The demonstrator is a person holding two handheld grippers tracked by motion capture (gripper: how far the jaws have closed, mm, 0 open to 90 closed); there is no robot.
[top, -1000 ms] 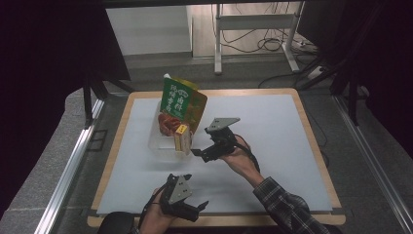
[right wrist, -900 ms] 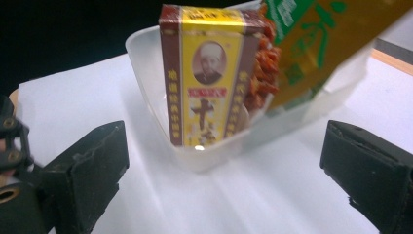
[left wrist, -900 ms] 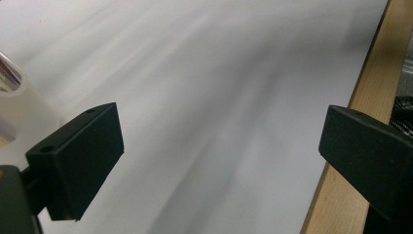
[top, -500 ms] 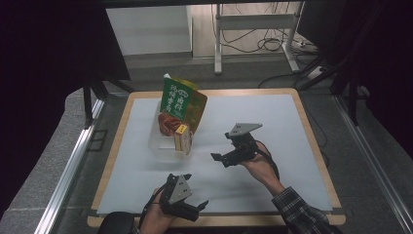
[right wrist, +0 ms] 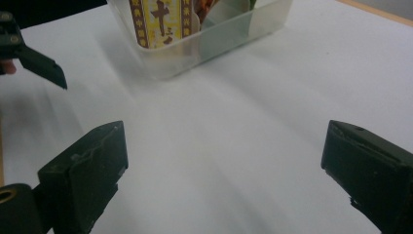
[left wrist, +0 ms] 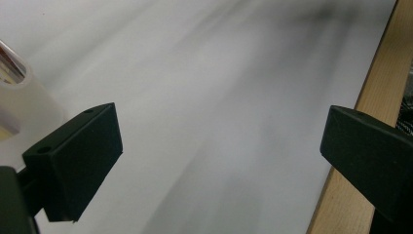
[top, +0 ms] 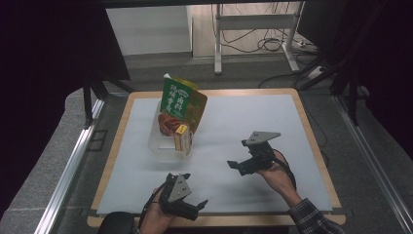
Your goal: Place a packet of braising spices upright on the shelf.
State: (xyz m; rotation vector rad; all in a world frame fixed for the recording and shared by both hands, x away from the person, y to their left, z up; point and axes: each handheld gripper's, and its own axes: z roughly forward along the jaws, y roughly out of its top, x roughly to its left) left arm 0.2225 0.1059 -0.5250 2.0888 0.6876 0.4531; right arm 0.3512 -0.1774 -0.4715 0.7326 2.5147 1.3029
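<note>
A clear plastic tub (top: pixel 163 146) sits on the left half of the white mat (top: pixel 272 122), its long axis running from the near edge toward the far edge of the table and skewed slightly to the right at the far end. Its walls are thin, glossy and see-through with rounded corners. Inside it a green snack pouch (top: pixel 181 105) stands upright and leans a little to the right, its flat printed face toward the camera and its crinkled top well above the rim. In front of the pouch a small yellow-and-brown box (top: pixel 182 139) stands on end against the near wall; the right gripper view shows its printed face (right wrist: pixel 158 22) through the plastic. The right gripper (top: pixel 241 165) is held over the mat well to the right of the tub, its black jaws spread wide with nothing between them. The left gripper (top: pixel 197 207) rests near the mat's near edge, below the tub, its blocky matte jaws also spread wide and empty, beside the wooden table rim (left wrist: pixel 370 97).
</note>
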